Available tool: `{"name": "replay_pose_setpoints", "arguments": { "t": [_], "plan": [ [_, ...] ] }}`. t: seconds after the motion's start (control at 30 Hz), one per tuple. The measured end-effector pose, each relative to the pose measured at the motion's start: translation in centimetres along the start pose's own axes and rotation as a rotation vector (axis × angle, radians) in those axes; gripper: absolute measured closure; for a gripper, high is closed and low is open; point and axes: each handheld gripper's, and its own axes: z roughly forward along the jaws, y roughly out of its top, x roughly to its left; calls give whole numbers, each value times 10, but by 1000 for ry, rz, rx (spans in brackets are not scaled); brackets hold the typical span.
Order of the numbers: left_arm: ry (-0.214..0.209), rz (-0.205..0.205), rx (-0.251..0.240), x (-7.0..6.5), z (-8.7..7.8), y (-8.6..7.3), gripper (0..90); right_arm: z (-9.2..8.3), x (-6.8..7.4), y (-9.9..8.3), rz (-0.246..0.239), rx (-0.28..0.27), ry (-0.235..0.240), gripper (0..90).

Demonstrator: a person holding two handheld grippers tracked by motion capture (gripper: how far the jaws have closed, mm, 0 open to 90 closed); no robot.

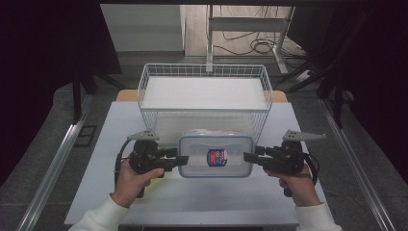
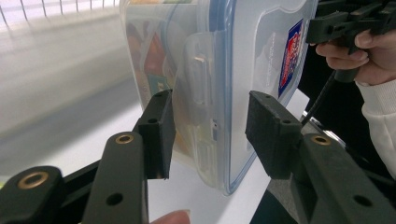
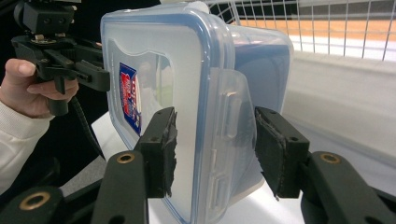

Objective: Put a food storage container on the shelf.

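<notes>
Two hand-held grippers carry one lidded plastic container (image 1: 216, 156) between them, just in front of one wire basket (image 1: 204, 94). The left hand-held gripper (image 1: 183, 160) is clamped on the container's left end, the right hand-held gripper (image 1: 248, 157) on its right end. Judging by this, the lift is in hand; next the container must clear the basket's rim, level, above the white surface (image 1: 108, 144).

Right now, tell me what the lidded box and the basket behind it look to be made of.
Box: likely plastic, translucent and frosted, since its contents show dimly through the walls; blue seal line round the lid, moulded side latches, glossy label on top.
Basket: seemingly metal wire with a white coating; thin rods form an open grid you can see through.
</notes>
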Motion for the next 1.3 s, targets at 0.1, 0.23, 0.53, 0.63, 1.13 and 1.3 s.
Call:
{"name": "replay_pose_setpoints", "arguments": {
  "t": [0.1,0.23,0.53,0.63,1.13,1.3],
  "plan": [
    [5,7,-15,0,-5,10,527,0,1,8,-2,-15,2,506],
    [14,12,-24,1,-10,18,527,1,2,15,-8,-19,3,506],
    [24,37,-47,2,-23,43,527,2,5,44,-32,-31,-1,506],
    [25,48,-61,4,-29,55,527,2,8,59,-40,-39,-4,505],
    [22,54,-78,16,-37,89,527,6,4,102,-63,-31,-10,506],
    [13,44,-83,27,-34,102,527,10,-4,115,-58,-28,-13,506]
  ]
}}
